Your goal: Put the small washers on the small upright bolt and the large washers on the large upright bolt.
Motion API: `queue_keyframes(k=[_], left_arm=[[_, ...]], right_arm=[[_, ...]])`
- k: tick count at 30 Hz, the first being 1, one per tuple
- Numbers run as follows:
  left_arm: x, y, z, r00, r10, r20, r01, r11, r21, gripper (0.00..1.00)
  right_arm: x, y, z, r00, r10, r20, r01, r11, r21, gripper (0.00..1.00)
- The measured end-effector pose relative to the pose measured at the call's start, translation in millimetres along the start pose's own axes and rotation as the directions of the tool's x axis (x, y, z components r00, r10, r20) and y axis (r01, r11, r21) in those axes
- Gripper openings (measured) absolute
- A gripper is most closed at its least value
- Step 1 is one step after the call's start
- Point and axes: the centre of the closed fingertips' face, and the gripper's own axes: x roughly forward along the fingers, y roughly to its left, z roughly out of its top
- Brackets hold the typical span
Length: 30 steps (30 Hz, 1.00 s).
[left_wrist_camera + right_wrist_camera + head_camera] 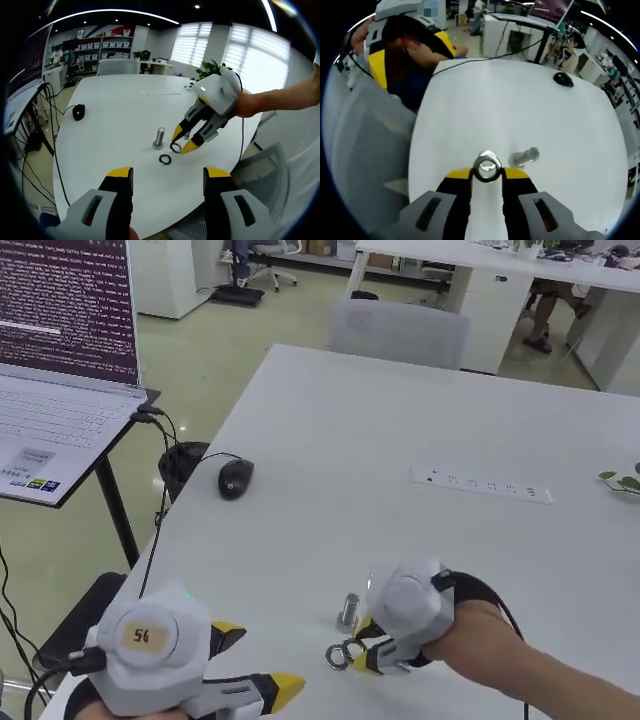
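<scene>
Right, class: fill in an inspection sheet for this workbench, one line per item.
Surface: white table, mostly bare.
Job's things: one upright bolt; held washer between the right jaws; loose washer flat beside the bolt.
Clutter: mouse, power strip.
Grippers: left gripper open, holding nothing; right gripper shut on the held washer, close to the bolt.
Cables: cables hang by the table's left edge.
Surroundings: laptop on a stand, chair, plant leaves.

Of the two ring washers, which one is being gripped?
The silver ring washer pinched in the yellow tips of the right hand-held gripper, next to the upright silver bolt. The other washer lies flat and free on the white table.
</scene>
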Motion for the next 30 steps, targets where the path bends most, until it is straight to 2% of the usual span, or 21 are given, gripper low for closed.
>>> queue_keyframes(k=[6, 12, 19, 30], left_arm=[[-0.1, -0.1, 1.4, 1.0000, -0.001, 0.003, 0.001, 1.000, -0.001, 0.56], [-0.1, 1.1, 2.0, 1.0000, 0.000, 0.005, 0.000, 1.000, -0.003, 0.56], [-1.5, 3.2, 1.2, 1.0000, 0.005, 0.006, -0.005, 1.000, -0.009, 0.56], [-4.6, 8.0, -2.4, 0.9998, 0.017, 0.005, -0.017, 1.000, -0.020, 0.56]], right_arm=[[-14.2, -31.0, 10.4, 0.9979, -0.059, 0.026, 0.058, 0.997, 0.051, 0.23], [-13.4, -47.6, 15.7, 0.9965, -0.080, 0.023, 0.078, 0.994, 0.077, 0.23], [-5.8, -49.0, 18.9, 0.9978, -0.066, 0.008, 0.066, 0.995, 0.077, 0.23], [2.5, -50.6, 15.2, 0.9985, -0.051, -0.016, 0.053, 0.995, 0.088, 0.23]])
